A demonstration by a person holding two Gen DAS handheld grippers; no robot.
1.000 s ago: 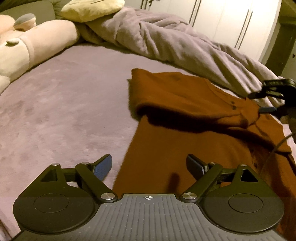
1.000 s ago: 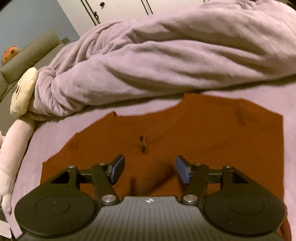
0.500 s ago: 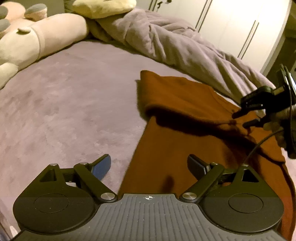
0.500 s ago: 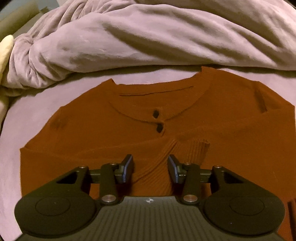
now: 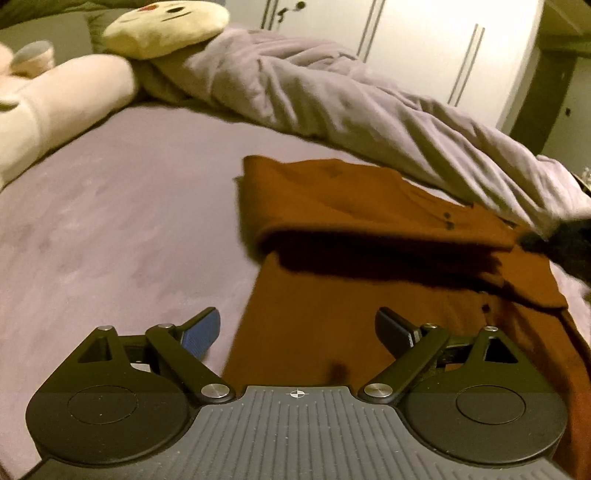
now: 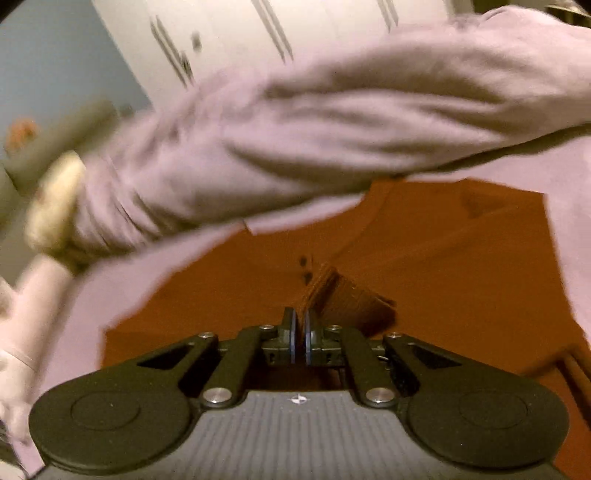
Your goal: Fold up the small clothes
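Note:
A rust-brown buttoned sweater [image 5: 332, 302] lies on the purple bed, one sleeve folded across its chest. My left gripper [image 5: 297, 334] is open and empty, hovering over the sweater's lower left edge. In the right wrist view the sweater [image 6: 443, 280] fills the middle, and my right gripper [image 6: 300, 332] is shut on the ribbed sleeve cuff [image 6: 332, 291], lifting it just below the two buttons. The right gripper also shows as a dark blur at the right edge of the left wrist view [image 5: 561, 247].
A crumpled lilac blanket [image 5: 369, 99] lies along the far side of the sweater, also in the right wrist view [image 6: 351, 122]. A pink plush toy [image 5: 62, 99] and a cream plush head [image 5: 166, 26] lie at the far left. White wardrobe doors [image 5: 424, 48] stand behind.
My right gripper closed on the sleeve cuff and lifted it; it was open half a second ago. The left gripper stayed open and shifted only slightly.

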